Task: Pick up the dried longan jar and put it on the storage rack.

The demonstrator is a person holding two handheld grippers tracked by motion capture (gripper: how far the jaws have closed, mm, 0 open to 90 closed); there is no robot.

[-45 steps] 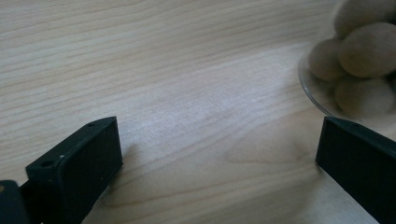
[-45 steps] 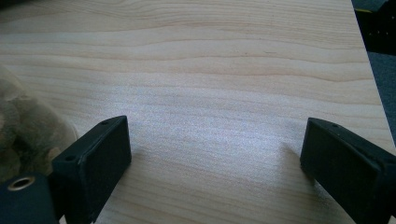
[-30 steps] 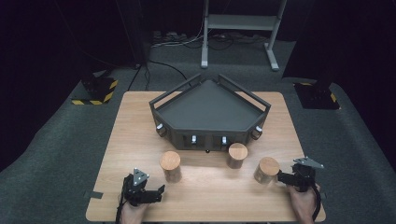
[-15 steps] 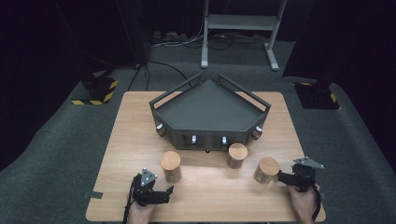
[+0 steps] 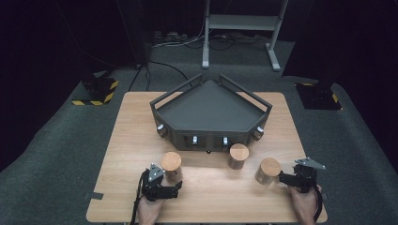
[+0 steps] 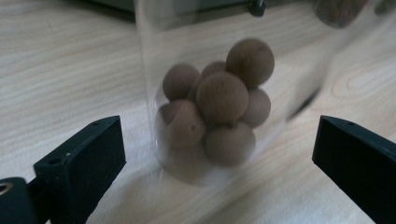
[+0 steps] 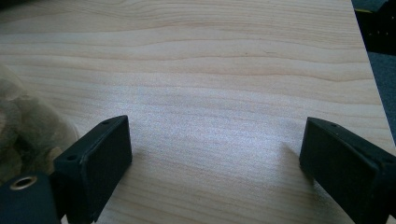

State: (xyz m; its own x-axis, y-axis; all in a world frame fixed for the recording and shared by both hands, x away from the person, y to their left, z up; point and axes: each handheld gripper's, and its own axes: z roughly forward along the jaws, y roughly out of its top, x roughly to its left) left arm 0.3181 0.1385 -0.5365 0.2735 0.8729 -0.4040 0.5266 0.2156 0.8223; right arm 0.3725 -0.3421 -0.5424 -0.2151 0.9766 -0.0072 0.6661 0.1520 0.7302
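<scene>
Three clear jars with round wooden lids stand on the wooden table (image 5: 136, 140). The left jar (image 5: 171, 165) holds several brown balls (image 6: 219, 98). My left gripper (image 5: 174, 186) is open just in front of it. In the left gripper view this jar (image 6: 210, 107) stands just ahead of the wide-apart jaws of the left gripper (image 6: 217, 140), which do not touch it. My right gripper (image 5: 283, 178) is open beside the right jar (image 5: 270, 169). In the right gripper view bare wood lies between the jaws of the right gripper (image 7: 215, 135), and that jar (image 7: 18, 126) sits at the left edge.
A dark five-sided tray (image 5: 211, 112) with raised rails stands at the middle back of the table. The middle jar (image 5: 238, 155) stands just in front of it. Grey carpet surrounds the table, with a metal stand (image 5: 244, 28) behind.
My left gripper has moved right and forward, up to the left jar. The right gripper and the jars have stayed where they were.
</scene>
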